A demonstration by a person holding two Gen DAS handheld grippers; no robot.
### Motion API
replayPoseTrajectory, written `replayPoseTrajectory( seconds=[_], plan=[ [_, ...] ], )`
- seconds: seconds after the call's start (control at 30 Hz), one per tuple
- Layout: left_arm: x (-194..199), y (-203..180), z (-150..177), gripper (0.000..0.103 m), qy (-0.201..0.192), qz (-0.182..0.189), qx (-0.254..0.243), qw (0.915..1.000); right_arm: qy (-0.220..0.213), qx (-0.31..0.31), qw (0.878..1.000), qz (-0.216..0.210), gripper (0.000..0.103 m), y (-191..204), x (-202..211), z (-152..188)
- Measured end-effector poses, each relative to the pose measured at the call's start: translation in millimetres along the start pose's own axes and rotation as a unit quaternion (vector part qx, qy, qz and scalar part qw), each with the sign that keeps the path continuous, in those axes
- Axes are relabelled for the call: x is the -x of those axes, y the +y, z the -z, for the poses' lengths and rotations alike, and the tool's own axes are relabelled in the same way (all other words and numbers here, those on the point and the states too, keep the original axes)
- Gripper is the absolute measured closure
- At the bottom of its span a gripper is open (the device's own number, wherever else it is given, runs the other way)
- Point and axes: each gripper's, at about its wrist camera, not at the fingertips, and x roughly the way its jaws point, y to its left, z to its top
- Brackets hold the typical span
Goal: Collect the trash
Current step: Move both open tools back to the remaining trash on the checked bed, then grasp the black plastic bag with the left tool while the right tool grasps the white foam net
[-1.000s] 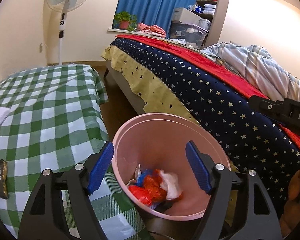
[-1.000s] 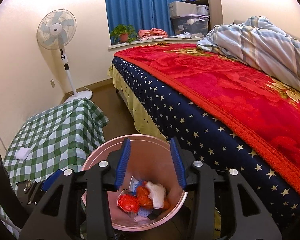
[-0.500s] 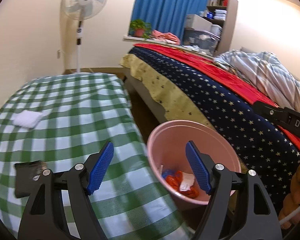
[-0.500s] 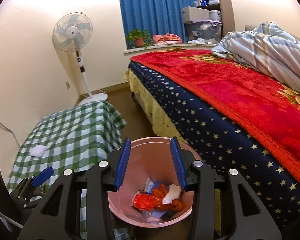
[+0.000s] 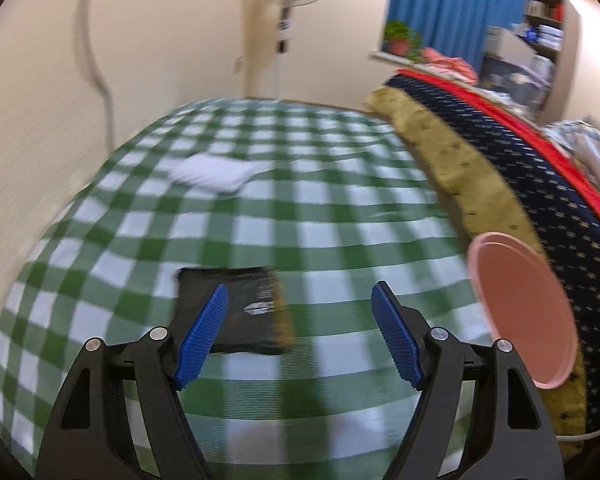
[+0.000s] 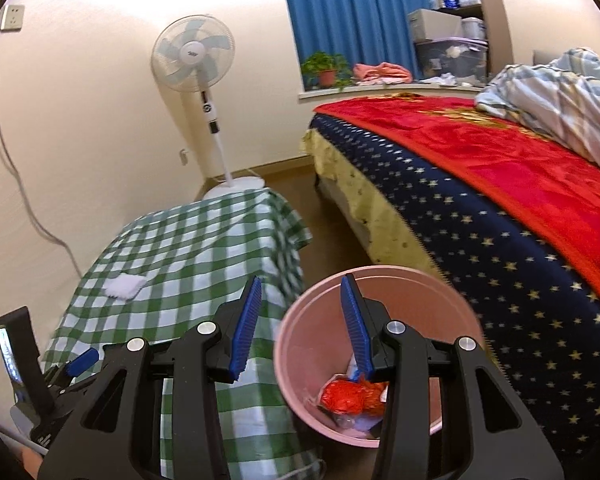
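A flat black packet (image 5: 236, 312) lies on the green-checked tablecloth (image 5: 284, 208). My left gripper (image 5: 300, 336) hovers open just over its near end, nothing between the blue pads. Farther back a white crumpled tissue (image 5: 208, 174) (image 6: 125, 286) rests on the cloth. The pink bin (image 6: 380, 344) (image 5: 524, 312) stands on the floor between table and bed, holding red and white wrappers (image 6: 350, 396). My right gripper (image 6: 300, 324) is open and empty above the bin's left rim. The left gripper's body (image 6: 60, 380) shows at the lower left of the right wrist view.
A bed (image 6: 500, 208) with a starred navy cover and red blanket fills the right side. A standing fan (image 6: 198, 64) and a dangling cable (image 6: 12, 140) are by the wall. A plant (image 6: 326, 68) and storage boxes (image 6: 448, 48) sit by the blue curtain.
My left gripper swung left, away from the bin to over the table, now above the black packet. The right gripper drifted left, from centred over the bin to its left rim.
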Motion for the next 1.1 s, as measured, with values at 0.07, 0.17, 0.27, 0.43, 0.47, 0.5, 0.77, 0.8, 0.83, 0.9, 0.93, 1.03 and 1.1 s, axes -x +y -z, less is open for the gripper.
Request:
replayPoseTrajectory(
  seconds=[0.07,0.17,0.27,0.43,0.47,0.5,0.77,0.8,0.83,0.9,0.93,1.03,1.1],
  plan=[
    [-8,14,1,0.024,0.012,-0.02,0.014,0.9996,0.003,0.003,1.0,-0.007,0.06,5,-5,1],
    [-19,29,3,0.021,0.03,-0.041,0.034,0.9981,0.009,0.006,1.0,-0.019,0.054,14,-13,3],
    [-30,36,3,0.014,0.052,-0.048,0.043,0.9966,0.016,0.012,0.999,-0.03,0.051,22,-23,4],
    [-48,33,2,0.013,0.087,-0.047,0.036,0.9945,0.027,0.021,0.998,-0.043,0.05,36,-40,8],
    [-52,32,1,0.012,0.095,-0.055,0.029,0.9936,0.029,0.023,0.998,-0.046,0.05,39,-44,8],
    [-54,31,1,0.012,0.1,-0.063,0.023,0.9928,0.032,0.026,0.998,-0.049,0.05,42,-48,9],
    [-53,38,-3,0.031,0.095,-0.073,0.025,0.9925,0.053,0.036,0.996,-0.069,0.05,63,-74,15],
    [-52,42,-4,0.034,0.091,-0.069,0.034,0.9929,0.056,0.041,0.995,-0.074,0.05,68,-76,16],
    [-51,46,-6,0.039,0.086,-0.066,0.044,0.9931,0.058,0.045,0.994,-0.077,0.05,71,-78,16],
    [-50,53,-8,0.042,0.078,-0.065,0.059,0.9931,0.067,0.059,0.992,-0.091,0.049,81,-83,17],
    [-49,57,-9,0.044,0.072,-0.066,0.069,0.9928,0.069,0.065,0.991,-0.096,0.049,85,-84,17],
    [-48,66,-12,0.048,0.057,-0.068,0.092,0.9917,0.072,0.094,0.987,-0.113,0.049,102,-89,14],
    [-46,70,-14,0.053,0.043,-0.074,0.105,0.9907,0.075,0.102,0.984,-0.124,0.049,108,-94,13]
  ],
)
